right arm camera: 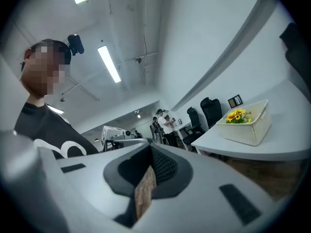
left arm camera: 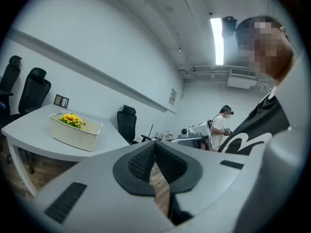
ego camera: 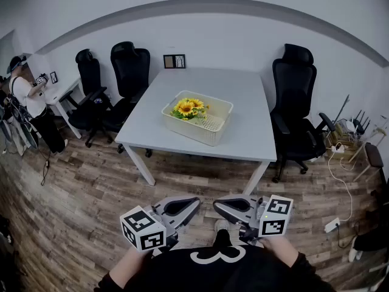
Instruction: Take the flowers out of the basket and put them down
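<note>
Head view: the left gripper [ego camera: 193,202] and right gripper [ego camera: 217,205] are held close to the body, tips facing each other. They are well apart from the table [ego camera: 243,96]. The flowers [ego camera: 189,107] lie in the left end of the basket [ego camera: 213,132], mid-table and ahead of both grippers.

Left gripper view: jaws clenched on nothing. The flowers [left arm camera: 72,118] lie ahead-left.

Right gripper view: jaws clenched, empty. The flowers [right arm camera: 236,115] lie ahead-right.

The left gripper appears marginally nearer.
</note>
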